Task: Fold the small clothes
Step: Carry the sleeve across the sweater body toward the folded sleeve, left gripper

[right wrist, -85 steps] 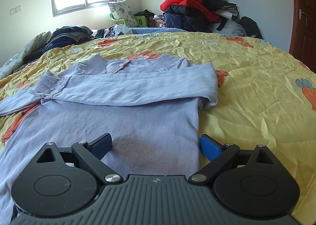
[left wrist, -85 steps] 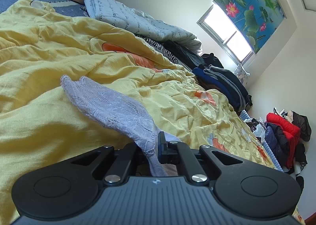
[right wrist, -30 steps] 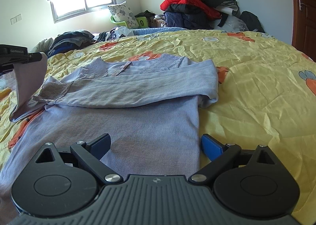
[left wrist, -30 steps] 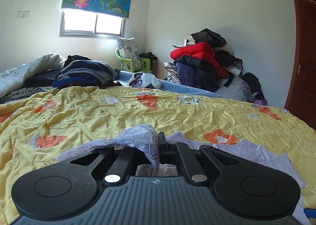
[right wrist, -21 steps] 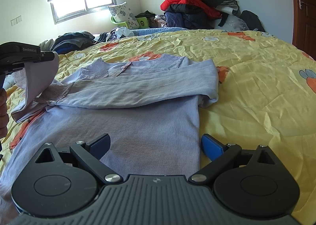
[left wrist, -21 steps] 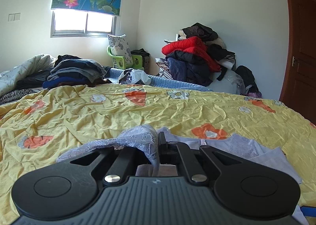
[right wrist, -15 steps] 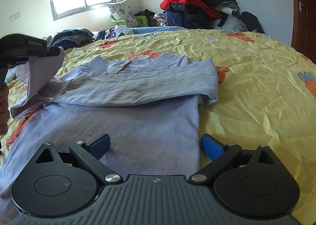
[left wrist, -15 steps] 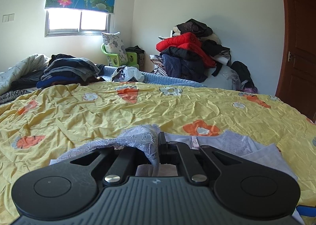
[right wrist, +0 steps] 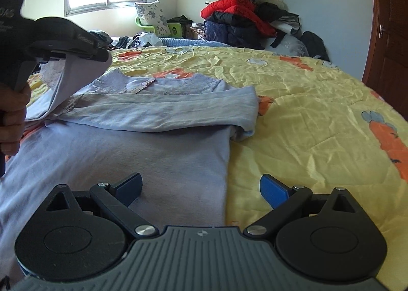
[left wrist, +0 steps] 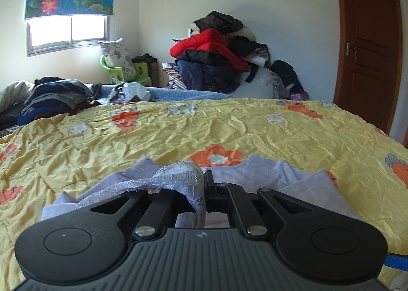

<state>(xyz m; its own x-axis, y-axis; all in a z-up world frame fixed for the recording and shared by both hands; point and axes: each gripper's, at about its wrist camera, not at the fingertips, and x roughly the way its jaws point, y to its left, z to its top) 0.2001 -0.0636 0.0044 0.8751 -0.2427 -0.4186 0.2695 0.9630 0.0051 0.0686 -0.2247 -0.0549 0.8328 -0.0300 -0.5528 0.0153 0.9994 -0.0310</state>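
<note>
**Lace cuff pinched, hem between spread fingers**

The fingers of the left gripper (left wrist: 205, 190) are pressed together on the lace sleeve cuff (left wrist: 178, 176), holding it lifted above the lavender top (right wrist: 142, 153) spread flat on the yellow quilt (right wrist: 318, 112). The right gripper (right wrist: 201, 190) hangs with fingers spread wide, the top's lower right edge lying between them, untouched. The other sleeve (right wrist: 163, 112) lies folded across the chest.
</note>
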